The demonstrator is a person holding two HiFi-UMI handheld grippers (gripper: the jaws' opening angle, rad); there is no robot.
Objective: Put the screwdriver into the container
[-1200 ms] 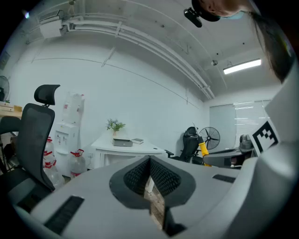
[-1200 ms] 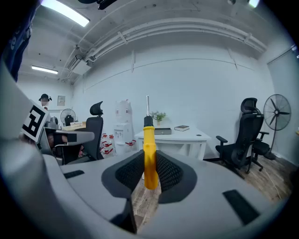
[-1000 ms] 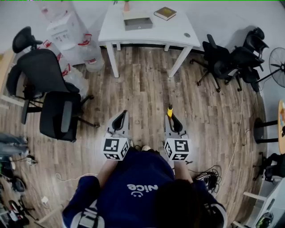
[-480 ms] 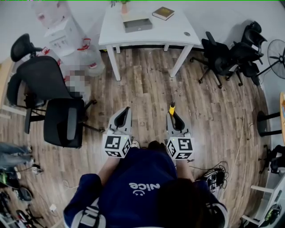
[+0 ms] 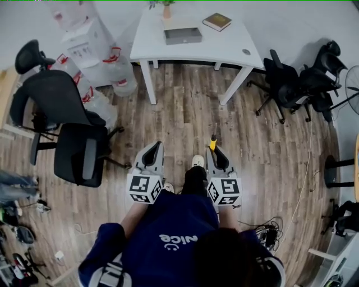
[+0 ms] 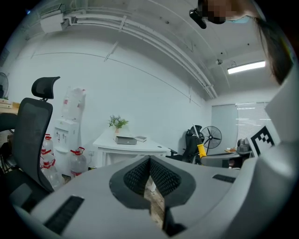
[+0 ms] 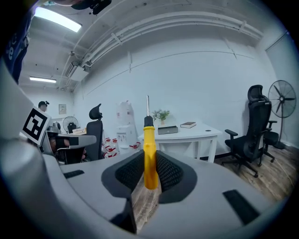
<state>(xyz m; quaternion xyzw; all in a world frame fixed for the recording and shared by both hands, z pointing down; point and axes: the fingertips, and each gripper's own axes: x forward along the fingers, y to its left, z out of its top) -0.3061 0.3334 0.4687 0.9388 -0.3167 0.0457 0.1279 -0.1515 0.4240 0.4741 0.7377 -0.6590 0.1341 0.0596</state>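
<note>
A yellow-handled screwdriver stands upright between the jaws of my right gripper, which is shut on its handle; the metal shaft points up and forward. My left gripper is level with it, shut, with nothing held. From the left gripper view the screwdriver shows at the right. The grey container sits on the white table ahead, well beyond both grippers, across wooden floor.
A book and a small potted plant also sit on the table. Black office chairs stand at the left, a water dispenser with bottles at the back left, more chairs at the right. Cables lie by my right.
The person has stepped forward: a shoe now shows between the grippers, and the table sits slightly further right in the head view. Both grippers keep their pose, with the screwdriver still held.
</note>
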